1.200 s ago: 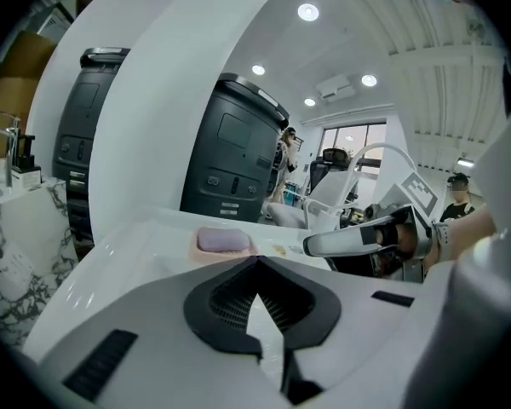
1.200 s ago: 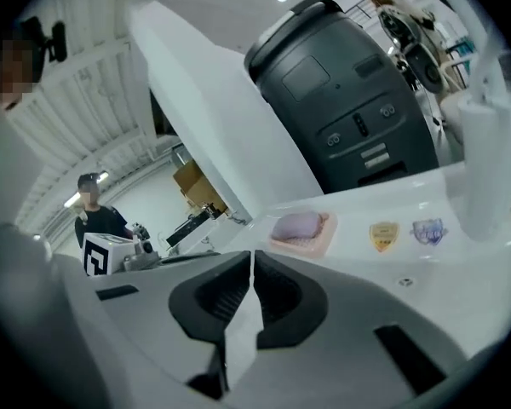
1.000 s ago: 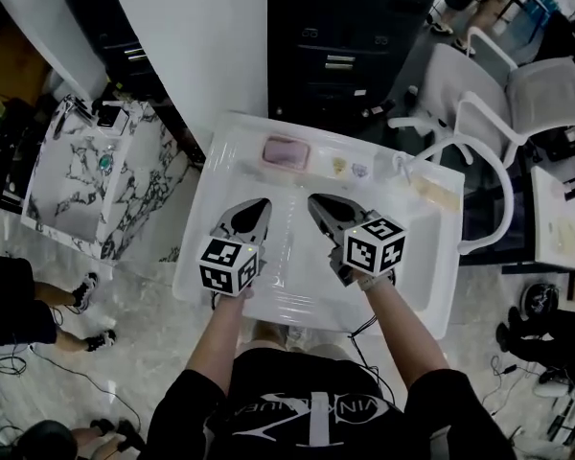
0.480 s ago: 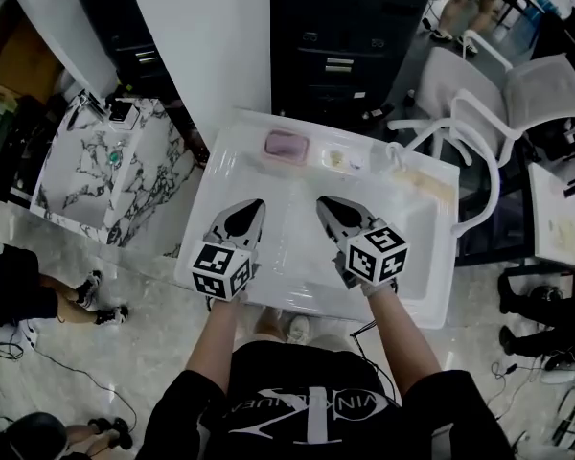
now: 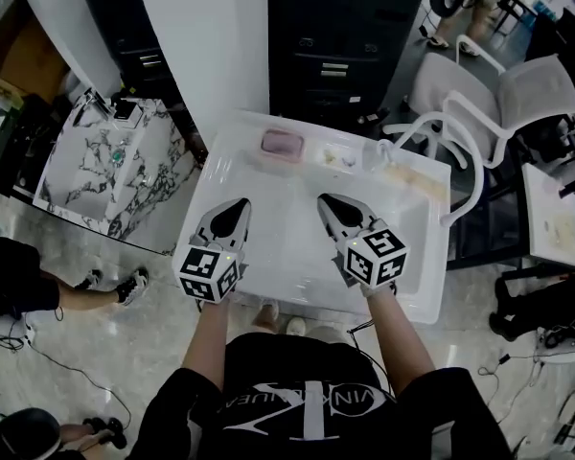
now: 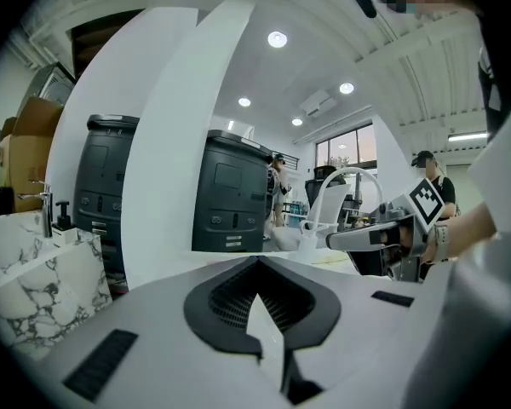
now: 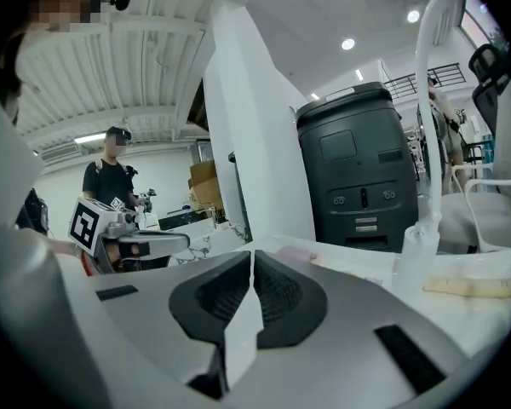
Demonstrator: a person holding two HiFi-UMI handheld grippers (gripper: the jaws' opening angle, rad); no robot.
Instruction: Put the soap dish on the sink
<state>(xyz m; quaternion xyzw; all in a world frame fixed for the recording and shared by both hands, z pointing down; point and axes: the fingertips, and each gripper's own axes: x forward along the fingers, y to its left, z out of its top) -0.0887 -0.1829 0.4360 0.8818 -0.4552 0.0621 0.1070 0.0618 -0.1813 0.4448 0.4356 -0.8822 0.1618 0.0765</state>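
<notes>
The pink soap dish (image 5: 282, 143) sits on the back ledge of the white sink (image 5: 268, 266), left of the faucet. It shows as a faint pink patch (image 7: 296, 255) just past the jaws in the right gripper view. My left gripper (image 5: 238, 204) hangs over the basin's left side, shut, with nothing in it. My right gripper (image 5: 324, 201) hangs over the middle of the basin, also shut and holding nothing. Both point toward the back ledge, well short of the dish. In each gripper view the jaws meet in a closed seam (image 6: 257, 262) (image 7: 251, 254).
A white faucet (image 5: 381, 151) rises at the ledge's right, with small bits and a yellowish cloth (image 5: 412, 175) beside it. Behind stand a black cabinet (image 5: 335, 46) and a white column (image 5: 211, 36). A marble vanity (image 5: 105, 175) is at left, white chairs (image 5: 517, 94) at right.
Both grippers have lifted and drawn back a little from the ledge, the left one drifting left. The soap dish has stayed in place.
</notes>
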